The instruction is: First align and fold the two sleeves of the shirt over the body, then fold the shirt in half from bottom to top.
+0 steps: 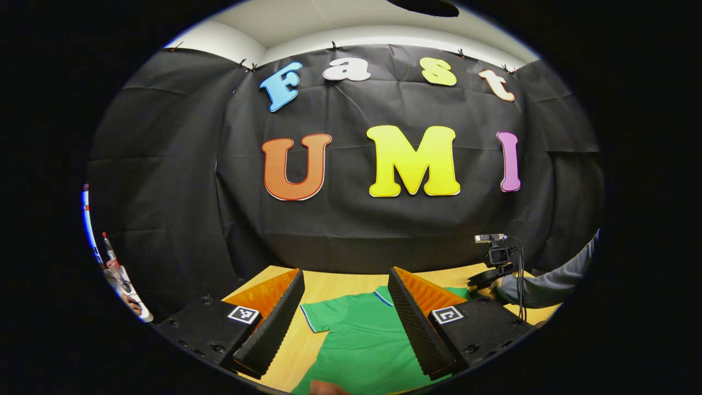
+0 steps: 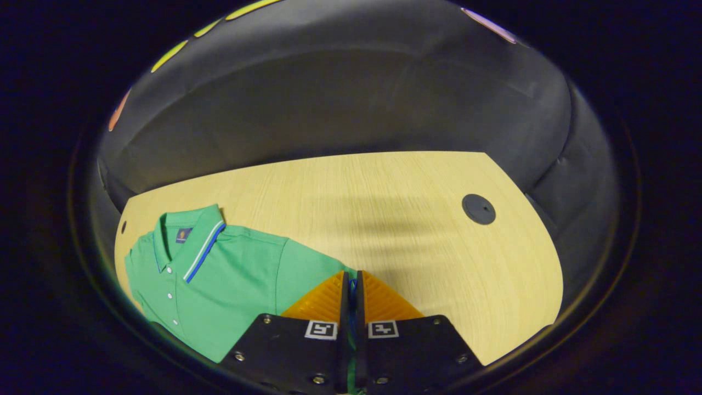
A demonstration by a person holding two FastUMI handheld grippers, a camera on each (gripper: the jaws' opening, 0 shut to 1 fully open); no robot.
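So in the left gripper view we've got our left gripper [image 1: 345, 323] hanging above the table [image 1: 351, 282] with its fingers spread wide and nothing between them, and the green shirt [image 1: 362, 340] lies flat right under that gap, one short sleeve [image 1: 318, 315] with a pale trimmed hem poking out on the near-left side of the shirt. Beyond the shirt to the right we can see the other gripper [image 1: 496, 263] with a camera on top and a grey sleeve [image 1: 554, 280] of the person holding it. Over in the right gripper view, our right gripper [image 2: 351, 296] has its fingers squeezed together on a bit of green cloth at the shirt's [image 2: 219, 274] sleeve [image 2: 307, 271] edge, so we'd say it's pinching that sleeve. The collar [image 2: 192, 238] with its blue and white stripe and the white buttons sit further along the shirt to the left. A dark round plug [image 2: 478, 209] sits in the pale wood-grain table [image 2: 411, 219] well away from the shirt. We reckon we're on the first step, the sleeve fold: the pinched sleeve needs lifting and laying over the body, and the free gripper should grab its own sleeve. The fabric looks like soft knit, floppy, so it'll drape and maybe wrinkle.
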